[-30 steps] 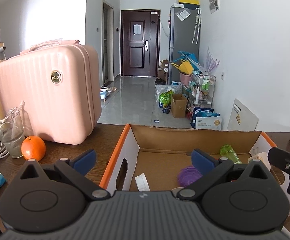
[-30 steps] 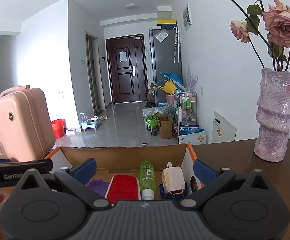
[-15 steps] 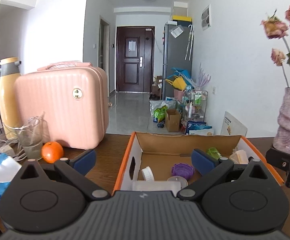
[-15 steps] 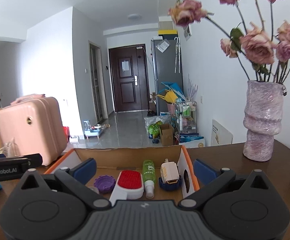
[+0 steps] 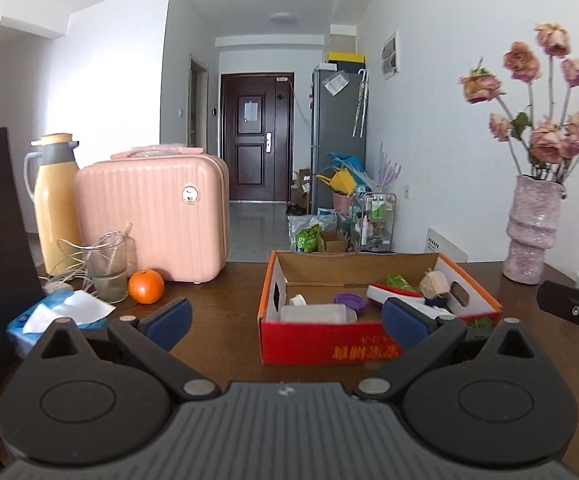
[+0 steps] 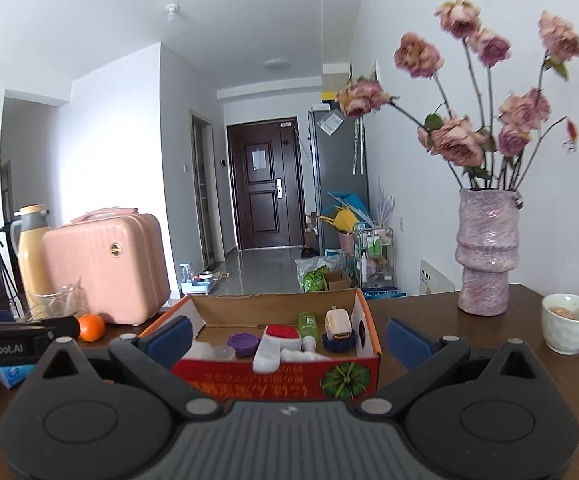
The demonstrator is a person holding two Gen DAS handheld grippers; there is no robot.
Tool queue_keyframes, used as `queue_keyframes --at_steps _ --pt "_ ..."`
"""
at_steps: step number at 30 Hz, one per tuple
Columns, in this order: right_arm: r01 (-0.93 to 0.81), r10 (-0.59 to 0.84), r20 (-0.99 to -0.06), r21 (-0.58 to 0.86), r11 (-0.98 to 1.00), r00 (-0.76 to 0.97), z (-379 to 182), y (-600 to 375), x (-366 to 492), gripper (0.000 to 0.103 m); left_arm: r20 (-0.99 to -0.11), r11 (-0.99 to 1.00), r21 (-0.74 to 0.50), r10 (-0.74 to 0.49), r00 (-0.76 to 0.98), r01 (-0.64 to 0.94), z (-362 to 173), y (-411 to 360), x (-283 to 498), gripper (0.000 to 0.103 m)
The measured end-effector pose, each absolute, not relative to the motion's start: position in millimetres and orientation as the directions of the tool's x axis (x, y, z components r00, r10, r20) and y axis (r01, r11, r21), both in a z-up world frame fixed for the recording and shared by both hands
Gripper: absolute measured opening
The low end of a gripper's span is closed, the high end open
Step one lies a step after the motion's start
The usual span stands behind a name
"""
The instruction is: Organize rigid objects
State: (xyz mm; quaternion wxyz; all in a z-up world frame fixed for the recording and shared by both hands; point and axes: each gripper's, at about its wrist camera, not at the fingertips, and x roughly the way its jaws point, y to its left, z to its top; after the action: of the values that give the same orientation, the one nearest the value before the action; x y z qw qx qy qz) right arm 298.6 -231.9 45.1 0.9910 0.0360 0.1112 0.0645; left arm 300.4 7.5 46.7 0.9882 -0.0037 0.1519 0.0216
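Note:
A red and orange cardboard box [image 5: 329, 350] [image 6: 273, 380] sits on the dark wooden table, ahead of both grippers. Inside lie a purple lid [image 6: 242, 343], a red and white brush [image 6: 275, 344], a green bottle [image 6: 308, 326], a beige item on a blue base [image 6: 338, 330] and a clear white container [image 5: 313, 314]. My left gripper [image 5: 285, 320] is open and empty, pulled back from the box's near wall. My right gripper [image 6: 287, 338] is open and empty too, just short of the box. The right gripper's body [image 5: 577, 312] shows at the right edge of the left wrist view.
Left of the box stand a pink case [image 5: 153, 224], a yellow thermos [image 5: 51, 204], a glass with cables [image 5: 107, 268], an orange [image 5: 146, 286] and a tissue pack [image 5: 53, 318]. A purple vase of flowers [image 6: 487, 256] and a white cup [image 6: 567, 328] stand to the right.
Both grippers have drawn back and risen from over the box; its outer front wall now shows. Both stayed open and empty.

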Motion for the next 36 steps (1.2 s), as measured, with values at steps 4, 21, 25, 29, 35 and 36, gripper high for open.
queue_keyframes --at_steps 4,21,25,29,35,36 --pt "-0.119 0.132 -0.209 0.075 0.99 0.969 40 -235 253 0.103 -0.286 0.999 0.006 0.036 0.958 -0.036 41 8 255 0.103" --pt "-0.128 0.14 -0.225 0.065 0.99 0.964 4 -236 124 0.103 -0.293 1.0 0.022 0.022 0.956 -0.016 8 7 129 0.103" --pt "-0.142 0.153 -0.218 0.066 0.988 0.964 3 -232 111 0.103 -0.284 0.999 0.035 0.024 0.958 -0.015 5 4 115 0.103" --pt "-0.153 0.163 -0.218 0.061 0.986 0.962 2 -229 104 0.103 -0.284 0.999 0.031 0.03 0.958 -0.023 4 5 109 0.103" --pt "-0.16 0.17 -0.219 0.063 0.985 0.961 2 -227 100 0.103 -0.286 0.999 0.031 0.033 0.958 -0.026 4 6 106 0.103" --pt "-0.16 0.17 -0.218 0.063 0.985 0.961 3 -227 100 0.103 -0.286 0.999 0.031 0.034 0.958 -0.027 4 6 106 0.103"
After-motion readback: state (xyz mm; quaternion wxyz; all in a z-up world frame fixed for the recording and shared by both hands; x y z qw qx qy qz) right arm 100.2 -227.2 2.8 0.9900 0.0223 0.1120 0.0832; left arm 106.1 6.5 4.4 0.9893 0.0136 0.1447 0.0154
